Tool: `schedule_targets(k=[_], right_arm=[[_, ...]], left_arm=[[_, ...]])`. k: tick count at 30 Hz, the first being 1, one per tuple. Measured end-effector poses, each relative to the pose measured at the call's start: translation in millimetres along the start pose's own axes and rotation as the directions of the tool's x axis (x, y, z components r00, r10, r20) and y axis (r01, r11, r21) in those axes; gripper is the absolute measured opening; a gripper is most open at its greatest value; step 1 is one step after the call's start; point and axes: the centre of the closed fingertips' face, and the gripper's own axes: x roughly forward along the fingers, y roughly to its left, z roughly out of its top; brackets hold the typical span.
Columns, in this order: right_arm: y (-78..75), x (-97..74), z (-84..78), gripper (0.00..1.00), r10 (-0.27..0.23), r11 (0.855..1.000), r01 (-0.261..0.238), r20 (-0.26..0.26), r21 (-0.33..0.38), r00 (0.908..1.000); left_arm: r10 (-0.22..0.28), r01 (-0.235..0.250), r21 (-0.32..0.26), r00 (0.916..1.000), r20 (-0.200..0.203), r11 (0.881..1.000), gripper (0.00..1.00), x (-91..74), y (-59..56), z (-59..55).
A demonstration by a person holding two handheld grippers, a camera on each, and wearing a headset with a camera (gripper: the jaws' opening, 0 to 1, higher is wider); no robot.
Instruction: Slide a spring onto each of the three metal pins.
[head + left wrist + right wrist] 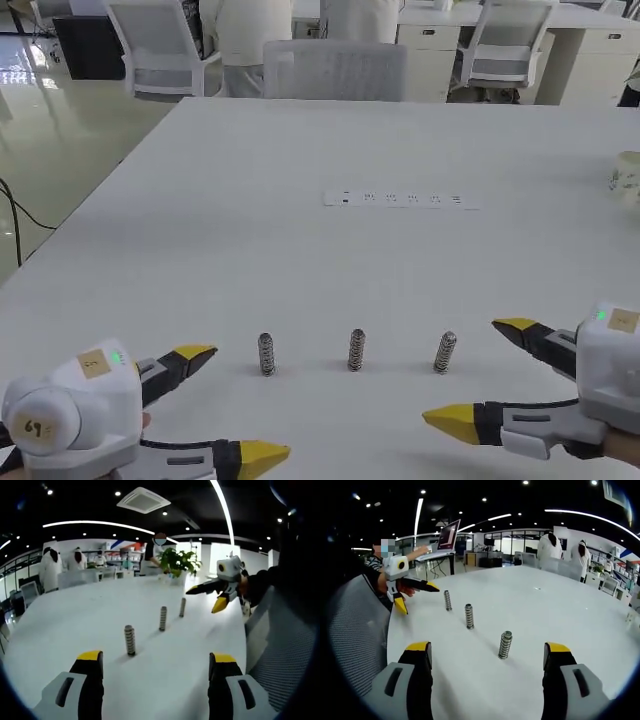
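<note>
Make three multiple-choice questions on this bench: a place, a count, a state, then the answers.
1. Where do the springs stand?
A) in a row between the left hand-held gripper and the right hand-held gripper
B) piled at the far edge
C) on a chair
2. How many springs?
A) one
B) three
C) five
3. How are the left hand-held gripper's jaws?
A) shut on a spring
B) open, holding nothing
C) shut, empty
Answers: 1 A, the head view shows that row. 2 B, three stand upright on the table. 3 B, its yellow tips stand wide apart.
</note>
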Motion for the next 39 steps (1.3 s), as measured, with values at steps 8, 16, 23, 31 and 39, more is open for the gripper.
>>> schedule_targets(k=[8,16,23,31,39], right_arm=[[0.0,0.8,0.1,0.93,0.003,1.0,-0.003,-0.001,0.003,1.0],[-0.3,0.9,-0.1,0.93,0.003,1.0,-0.003,-0.001,0.004,1.0],[0.7,1.0,1.2,0.93,0.005,1.0,-0.005,-0.002,-0.002,1.0],[0.9,0.8,1.4,0.92,0.006,1.0,-0.006,-0.002,-0.005,1.0],[0.7,0.7,2.9,0.92,0.006,1.0,-0.006,0.0,-0.008,1.0]], left_arm=[[-0.002,0.002,0.0,1.0,-0.004,1.0,0.83,0.5,0.1,-0.5],[-0.004,0.004,0.004,1.0,-0.006,1.0,0.83,1.4,0.5,-0.3],[-0.003,0.003,0.004,1.0,-0.007,1.0,0.83,1.1,0.7,-0.8],[-0.004,0.004,0.005,1.0,-0.008,1.0,0.83,1.6,0.2,-0.7],[-0.004,0.004,0.009,1.0,-0.008,1.0,0.83,1.0,0.0,1.0]])
